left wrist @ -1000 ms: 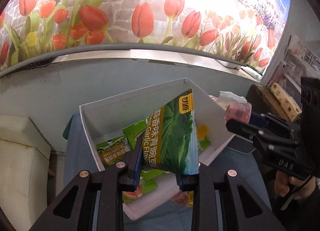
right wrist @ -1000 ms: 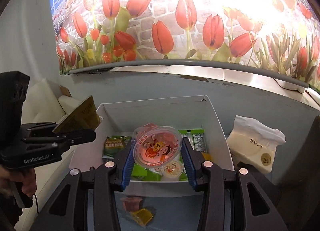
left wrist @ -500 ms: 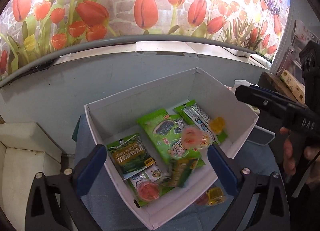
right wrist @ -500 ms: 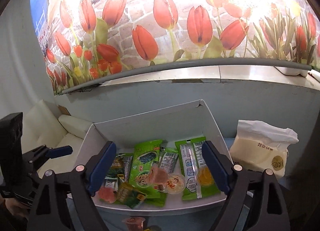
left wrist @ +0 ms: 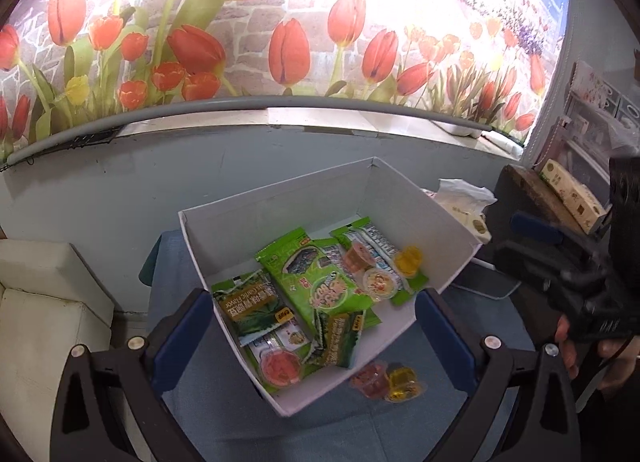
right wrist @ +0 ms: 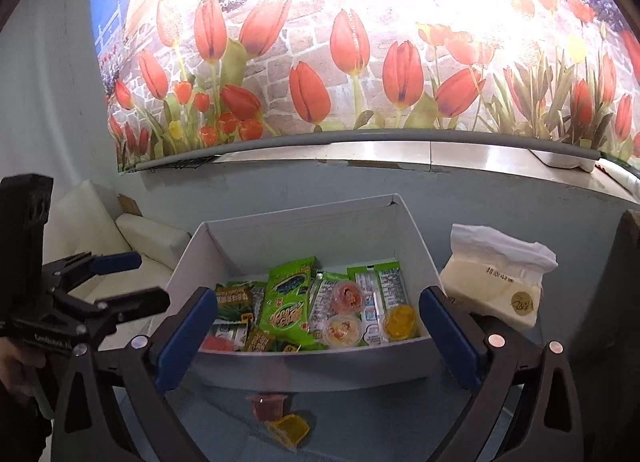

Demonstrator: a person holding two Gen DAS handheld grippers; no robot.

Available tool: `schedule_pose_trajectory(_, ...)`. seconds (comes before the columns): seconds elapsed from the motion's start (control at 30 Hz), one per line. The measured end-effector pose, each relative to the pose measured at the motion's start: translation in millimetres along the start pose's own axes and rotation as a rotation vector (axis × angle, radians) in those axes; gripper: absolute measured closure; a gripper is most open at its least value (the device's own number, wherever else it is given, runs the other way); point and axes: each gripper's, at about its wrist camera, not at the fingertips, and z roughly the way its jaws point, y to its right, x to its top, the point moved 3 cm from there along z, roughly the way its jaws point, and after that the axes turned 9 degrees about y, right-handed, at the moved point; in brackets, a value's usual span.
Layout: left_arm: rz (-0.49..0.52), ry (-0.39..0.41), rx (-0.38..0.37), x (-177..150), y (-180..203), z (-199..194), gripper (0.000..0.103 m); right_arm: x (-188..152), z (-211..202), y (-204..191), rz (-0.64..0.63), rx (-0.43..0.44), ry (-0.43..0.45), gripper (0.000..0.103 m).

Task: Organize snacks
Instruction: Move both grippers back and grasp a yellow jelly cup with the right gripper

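A white box [left wrist: 448,230] [right wrist: 304,230] on a blue cloth holds several green snack packets [left wrist: 316,282] [right wrist: 288,302] and jelly cups [left wrist: 380,282] [right wrist: 342,328]. A garlic-flavour packet [left wrist: 338,338] lies at the box's near edge. My left gripper [left wrist: 316,338] is open and empty above the box's near side; it shows at the left of the right wrist view [right wrist: 120,282]. My right gripper [right wrist: 316,338] is open and empty in front of the box; it shows at the right of the left wrist view [left wrist: 532,238]. A red jelly cup [left wrist: 370,378] [right wrist: 268,406] and a yellow jelly cup [left wrist: 404,384] [right wrist: 288,428] lie on the cloth outside the box.
A tissue pack [right wrist: 500,286] [left wrist: 464,206] sits right of the box. A white cushioned seat [left wrist: 44,302] [right wrist: 120,238] is to the left. A grey wall with a ledge and tulip mural [left wrist: 280,42] stands behind. A dark wooden piece [left wrist: 528,190] and cartons are far right.
Both grippers opened: the left let the garlic packet drop into the box, the right let its jelly cup drop in. Both grippers then drew back slightly from the box.
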Motion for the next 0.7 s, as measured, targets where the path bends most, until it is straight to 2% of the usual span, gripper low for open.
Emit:
schedule_pose_trajectory(0.1, -0.009, 0.017, -0.016, -10, 8, -19, 0.0, -28, -19, -8, -0.021, 0.045, -0.013, 0.0)
schedule_pose_trajectory(0.2, -0.005, 0.031, -0.027, -26, 18, -38, 0.0, -64, -26, -16, -0.066, 0.057, -0.064, 0.0)
schedule_pose_trajectory(0.4, -0.005, 0.027, -0.006, -75, 30, -67, 0.0, -133, -6, -26, -0.119, 0.083, -0.202, 0.0)
schedule_pose_trajectory(0.5, -0.019, 0.009, -0.012, -101, 34, -77, 0.0, -149, 10, -30, -0.135, 0.093, -0.224, 0.0)
schedule_pose_trajectory(0.63, -0.073, -0.015, -0.048, -131, 36, -87, 0.0, -152, 32, -29, -0.129, 0.104, -0.241, 0.002)
schedule_pose_trajectory(0.67, -0.085, -0.024, -0.053, -135, 36, -87, 0.0, -152, 38, -27, -0.128, 0.105, -0.246, 0.005)
schedule_pose_trajectory(0.7, -0.094, -0.032, -0.053, -141, 35, -88, 0.0, -152, 43, -25, -0.125, 0.112, -0.255, 0.013)
